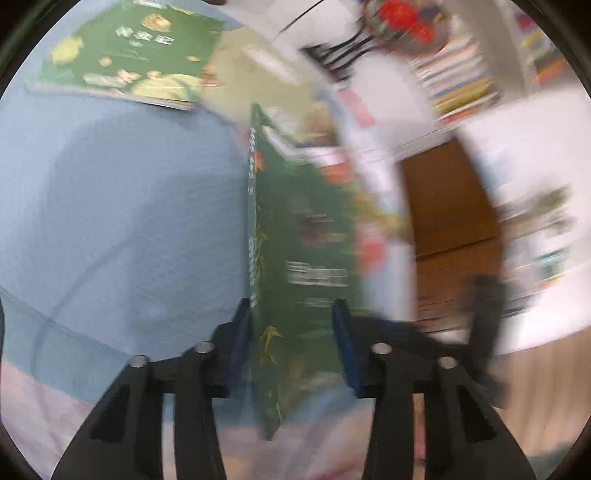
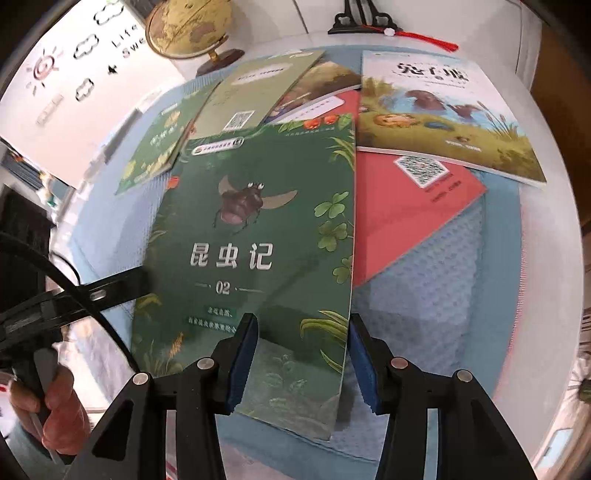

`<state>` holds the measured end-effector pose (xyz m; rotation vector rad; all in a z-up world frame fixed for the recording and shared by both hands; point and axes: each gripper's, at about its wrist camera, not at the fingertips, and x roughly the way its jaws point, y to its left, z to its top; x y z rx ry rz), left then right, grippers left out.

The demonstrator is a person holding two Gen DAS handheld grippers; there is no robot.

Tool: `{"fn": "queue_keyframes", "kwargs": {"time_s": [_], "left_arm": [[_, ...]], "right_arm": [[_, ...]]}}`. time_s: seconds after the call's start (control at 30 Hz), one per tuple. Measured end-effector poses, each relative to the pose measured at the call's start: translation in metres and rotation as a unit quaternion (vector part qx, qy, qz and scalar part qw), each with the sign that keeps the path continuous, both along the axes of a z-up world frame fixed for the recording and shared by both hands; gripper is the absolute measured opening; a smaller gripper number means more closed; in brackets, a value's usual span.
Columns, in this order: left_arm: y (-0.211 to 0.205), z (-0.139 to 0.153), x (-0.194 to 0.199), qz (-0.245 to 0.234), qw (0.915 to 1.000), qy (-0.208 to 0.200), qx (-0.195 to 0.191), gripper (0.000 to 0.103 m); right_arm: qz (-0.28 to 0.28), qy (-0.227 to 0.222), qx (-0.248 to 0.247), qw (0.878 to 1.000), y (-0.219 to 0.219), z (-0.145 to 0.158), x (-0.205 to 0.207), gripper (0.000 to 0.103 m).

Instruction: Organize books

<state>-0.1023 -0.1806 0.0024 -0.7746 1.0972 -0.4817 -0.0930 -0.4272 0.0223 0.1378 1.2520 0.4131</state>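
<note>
A green insect book marked 02 (image 2: 255,236) is tilted up off the blue cloth (image 2: 436,280). In the left wrist view it stands edge-on (image 1: 295,236) between the fingers of my left gripper (image 1: 291,314), whose jaws are wide apart with the left pad against the spine; I cannot tell if it grips. My right gripper (image 2: 301,328) is open with the book's lower edge between its pads. My left gripper also shows at the book's left edge in the right wrist view (image 2: 110,288). Another green book (image 1: 125,55) lies flat on the cloth.
A red book (image 2: 413,206), a picture book with a meadow cover (image 2: 439,114), a pale green book (image 2: 251,88) and a brown one (image 2: 325,85) lie overlapped at the back. A globe (image 2: 188,26) stands behind. A bookshelf (image 1: 458,77) and wood floor (image 1: 450,206) lie right.
</note>
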Motion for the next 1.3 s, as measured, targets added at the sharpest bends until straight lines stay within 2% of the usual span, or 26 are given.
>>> {"fn": "queue_keyframes", "kwargs": {"time_s": [0.03, 0.07, 0.1, 0.17, 0.2, 0.27, 0.4, 0.5, 0.57, 0.6, 0.7, 0.77, 0.83, 0.87, 0.93, 0.97, 1.0, 1.07, 1.17, 1.23, 1.3], "left_arm": [[0.001, 0.004, -0.005, 0.007, 0.9995, -0.007, -0.030, 0.035], [-0.002, 0.007, -0.010, 0.016, 0.9990, -0.012, -0.041, 0.035], [-0.005, 0.007, -0.010, 0.020, 0.9991, -0.011, -0.036, 0.035], [-0.013, 0.000, -0.011, 0.034, 0.9994, 0.001, 0.003, 0.035], [-0.017, -0.008, -0.011, 0.039, 0.9990, 0.011, 0.019, 0.034], [-0.024, -0.022, -0.010, 0.043, 0.9985, 0.032, 0.013, 0.024], [-0.042, -0.033, -0.011, 0.037, 0.9981, 0.042, 0.023, 0.018], [-0.042, -0.034, -0.009, 0.049, 0.9974, 0.042, -0.033, 0.015], [-0.033, -0.028, -0.008, 0.066, 0.9916, 0.037, -0.105, 0.015], [-0.030, -0.027, -0.008, 0.071, 0.9892, 0.036, -0.123, 0.015], [-0.025, -0.022, -0.006, 0.072, 0.9822, 0.029, -0.171, 0.015], [-0.024, -0.026, -0.005, 0.080, 0.9746, 0.038, -0.206, 0.015], [-0.027, -0.032, -0.005, 0.090, 0.9677, 0.044, -0.231, 0.015], [-0.027, -0.034, -0.006, 0.094, 0.9661, 0.047, -0.236, 0.015], [-0.027, -0.035, -0.010, 0.095, 0.9680, 0.056, -0.226, 0.015], [-0.028, -0.036, -0.012, 0.093, 0.9713, 0.061, -0.210, 0.015], [-0.028, -0.035, -0.015, 0.091, 0.9744, 0.063, -0.196, 0.015], [-0.028, -0.032, -0.018, 0.086, 0.9827, 0.068, -0.149, 0.015], [-0.038, -0.020, -0.025, 0.059, 0.9955, 0.057, -0.046, 0.015], [-0.047, -0.007, -0.031, 0.043, 0.9982, 0.038, 0.015, 0.015], [-0.050, 0.005, -0.038, 0.040, 0.9974, 0.019, 0.057, 0.015]], "right_arm": [[-0.002, 0.006, 0.019, 1.000, -0.006, -0.001, 0.001, 0.049], [-0.009, 0.018, 0.050, 0.999, -0.016, -0.003, 0.004, 0.049], [-0.013, 0.027, 0.070, 0.997, -0.022, -0.005, 0.005, 0.049], [-0.012, 0.038, 0.092, 0.995, -0.028, -0.008, 0.008, 0.049], [-0.009, 0.038, 0.092, 0.995, -0.028, -0.007, 0.008, 0.049], [0.004, 0.033, 0.081, 0.996, -0.025, -0.006, 0.006, 0.049], [0.025, 0.023, 0.056, 0.998, -0.016, -0.003, 0.002, 0.050], [0.031, 0.045, 0.058, 0.997, -0.016, 0.001, 0.006, 0.050], [0.033, 0.059, 0.066, 0.996, -0.021, 0.009, 0.006, 0.050], [0.033, 0.064, 0.075, 0.995, -0.023, 0.011, 0.008, 0.056], [0.017, 0.079, 0.129, 0.988, -0.042, 0.017, 0.011, 0.069], [0.009, 0.091, 0.166, 0.982, -0.050, 0.014, 0.010, 0.075], [-0.005, 0.112, 0.204, 0.973, -0.054, 0.005, 0.012, 0.075], [-0.014, 0.131, 0.234, 0.963, -0.055, -0.003, 0.014, 0.075], [-0.029, 0.143, 0.277, 0.950, -0.055, -0.012, 0.013, 0.060], [-0.034, 0.148, 0.296, 0.943, -0.053, -0.016, 0.013, 0.045], [-0.037, 0.154, 0.298, 0.941, -0.051, -0.019, 0.012, 0.040], [-0.027, 0.135, 0.274, 0.952, -0.046, -0.015, 0.007, 0.029], [0.004, 0.086, 0.207, 0.974, -0.034, 0.003, -0.002, 0.028], [0.040, 0.038, 0.147, 0.988, -0.019, 0.019, -0.012, 0.028], [0.074, -0.004, 0.097, 0.993, -0.003, 0.033, -0.020, 0.028]]}}
